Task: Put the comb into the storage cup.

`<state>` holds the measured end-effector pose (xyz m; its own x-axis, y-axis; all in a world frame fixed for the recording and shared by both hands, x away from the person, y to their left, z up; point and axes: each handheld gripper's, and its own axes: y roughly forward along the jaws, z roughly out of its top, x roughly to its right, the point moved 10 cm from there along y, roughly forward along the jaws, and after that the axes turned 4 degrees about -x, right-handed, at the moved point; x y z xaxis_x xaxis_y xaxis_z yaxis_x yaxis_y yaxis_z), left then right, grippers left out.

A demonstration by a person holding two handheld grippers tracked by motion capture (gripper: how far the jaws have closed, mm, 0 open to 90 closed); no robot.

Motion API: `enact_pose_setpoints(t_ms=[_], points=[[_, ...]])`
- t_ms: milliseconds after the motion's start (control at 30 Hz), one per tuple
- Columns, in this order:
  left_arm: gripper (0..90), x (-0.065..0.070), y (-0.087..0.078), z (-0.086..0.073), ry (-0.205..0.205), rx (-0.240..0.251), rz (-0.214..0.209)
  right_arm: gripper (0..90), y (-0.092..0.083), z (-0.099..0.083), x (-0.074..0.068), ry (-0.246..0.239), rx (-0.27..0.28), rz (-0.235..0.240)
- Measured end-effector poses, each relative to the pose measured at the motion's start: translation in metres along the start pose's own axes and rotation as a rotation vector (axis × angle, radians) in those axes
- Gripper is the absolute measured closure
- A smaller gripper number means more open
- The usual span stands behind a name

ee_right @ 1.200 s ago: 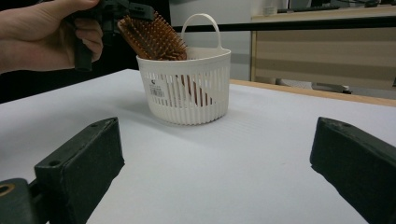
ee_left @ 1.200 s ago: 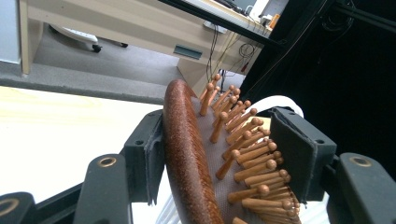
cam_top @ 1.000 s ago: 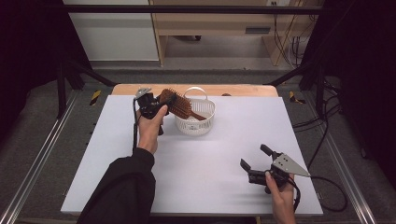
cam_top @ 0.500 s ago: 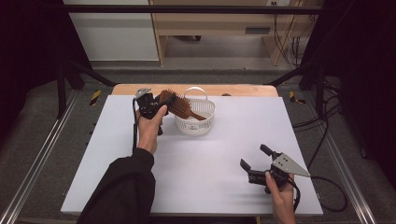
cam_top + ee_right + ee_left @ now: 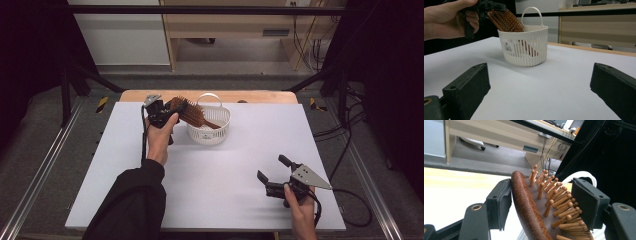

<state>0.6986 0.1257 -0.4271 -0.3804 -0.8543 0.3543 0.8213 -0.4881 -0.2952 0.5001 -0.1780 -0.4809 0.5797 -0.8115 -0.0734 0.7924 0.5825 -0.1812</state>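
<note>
Your left gripper point(image 5: 167, 111) sits at the far left of the table, just left of the small white slotted plastic basket point(image 5: 209, 131), hand wrapped round its body. Its jaws have just been opening and now stand partly spread, with the head of the brown wooden paddle hairbrush with peg bristles point(image 5: 187, 111) between them. In the left gripper view point(image 5: 541, 202) the left pad lies against the brush's smooth brown back; the right pad sits at the peg tips, and you cannot tell if it presses them. So firm pinch or loose: cannot tell.

The brush leans tilted, head up over the basket's left rim, handle slanting down inside the basket toward its right wall. The right gripper view shows the brush point(image 5: 506, 21) poking above the rim and its dark handle behind the basket's point(image 5: 525, 47) slots. The basket's thin white loop handle point(image 5: 209, 97) stands upright behind the brush head, close to it.

The white table sheet point(image 5: 230, 170) runs bare between the basket and your right hand. A strip of wooden table edge point(image 5: 260, 96) shows beyond the basket.

Your right gripper point(image 5: 274, 172) rests low at the near right of the table, well apart from the basket, jaws spread wide, nothing between them. Its grey three-cornered plate points right, cable trailing off the table's right side.
</note>
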Motion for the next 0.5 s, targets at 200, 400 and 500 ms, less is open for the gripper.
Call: enact_pose_setpoints(t_ms=[200, 400, 500], points=[[27.4, -0.0025, -0.0018, 0.0013, 0.006, 0.011, 0.010, 2.7, 0.0002, -0.0001, -0.0001, 0.000, -0.001, 0.001], [24.1, -0.0024, -0.0021, 0.0019, 0.020, 0.016, 0.012, 2.7, 0.0003, -0.0004, -0.0003, -0.002, -0.003, 0.001], [22.8, -0.0015, -0.0026, 0.0023, 0.036, 0.022, 0.014, 2.7, 0.0003, -0.0003, -0.0002, -0.002, -0.002, 0.000]])
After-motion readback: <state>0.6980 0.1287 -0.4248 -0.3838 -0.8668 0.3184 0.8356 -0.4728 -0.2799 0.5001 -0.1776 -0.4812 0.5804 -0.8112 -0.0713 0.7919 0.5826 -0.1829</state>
